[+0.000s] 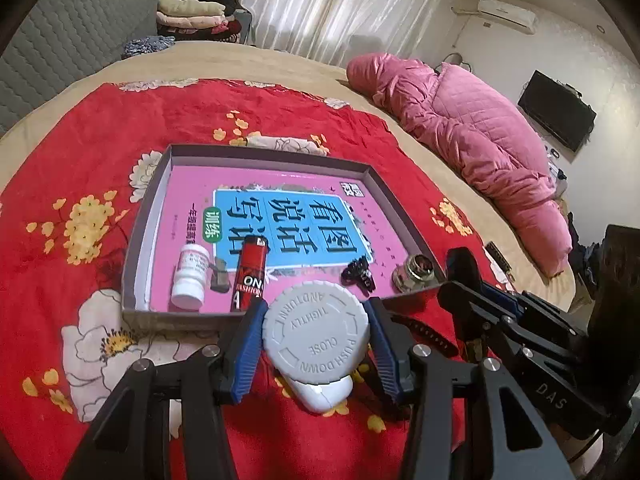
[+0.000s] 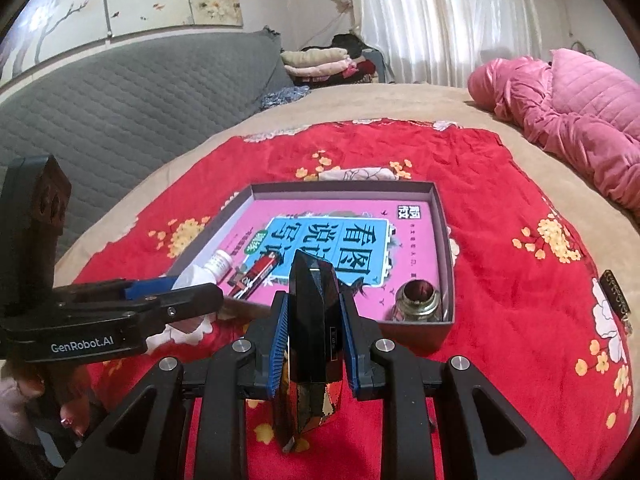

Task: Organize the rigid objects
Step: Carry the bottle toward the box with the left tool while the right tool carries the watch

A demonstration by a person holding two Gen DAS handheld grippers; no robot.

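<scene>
My left gripper (image 1: 316, 338) is shut on a white bottle with a grey child-proof cap (image 1: 316, 332), held just before the near wall of a shallow box (image 1: 264, 152). The box holds a pink book (image 1: 296, 208), a small white bottle (image 1: 190, 274), a red battery (image 1: 250, 274), a black clip (image 1: 358, 274) and a metal fitting (image 1: 414, 274). My right gripper (image 2: 314, 322) is shut on a black faceted object (image 2: 314, 320) with a shiny lower half, above the red cloth near the box (image 2: 444, 248). It also shows in the left wrist view (image 1: 484, 300).
A red flowered cloth (image 1: 80, 160) covers a beige bed (image 2: 440, 104). A pink quilt (image 1: 480, 140) lies at the right. A dark strip-like item (image 2: 618, 292) lies on the cloth right of the box. A grey headboard (image 2: 120, 108) and folded clothes (image 2: 320, 62) stand behind.
</scene>
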